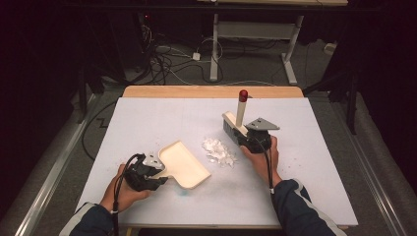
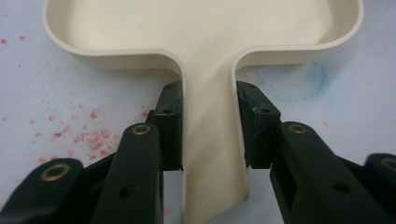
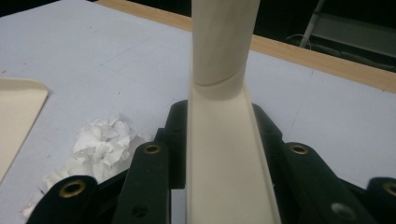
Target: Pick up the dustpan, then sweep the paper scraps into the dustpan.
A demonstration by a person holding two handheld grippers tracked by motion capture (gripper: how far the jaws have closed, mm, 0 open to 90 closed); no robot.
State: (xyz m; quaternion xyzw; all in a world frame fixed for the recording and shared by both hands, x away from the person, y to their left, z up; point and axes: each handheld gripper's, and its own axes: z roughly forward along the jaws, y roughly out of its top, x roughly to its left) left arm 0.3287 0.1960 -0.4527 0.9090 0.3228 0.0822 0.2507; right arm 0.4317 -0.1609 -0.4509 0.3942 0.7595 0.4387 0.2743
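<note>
Paper scraps, white and crumpled, lie heaped on the pale surface between the two tools, just left of the right hand-held gripper and right of the dustpan. The left hand-held gripper is clamped on the cream dustpan's handle, the pan stretching ahead of its jaws toward the scraps. The right hand-held gripper is clamped on the brush, whose red-tipped handle rises above it. Red specks and a blue smear mark the surface. Behind its wooden edge, cables trail over a dark floor.
</note>
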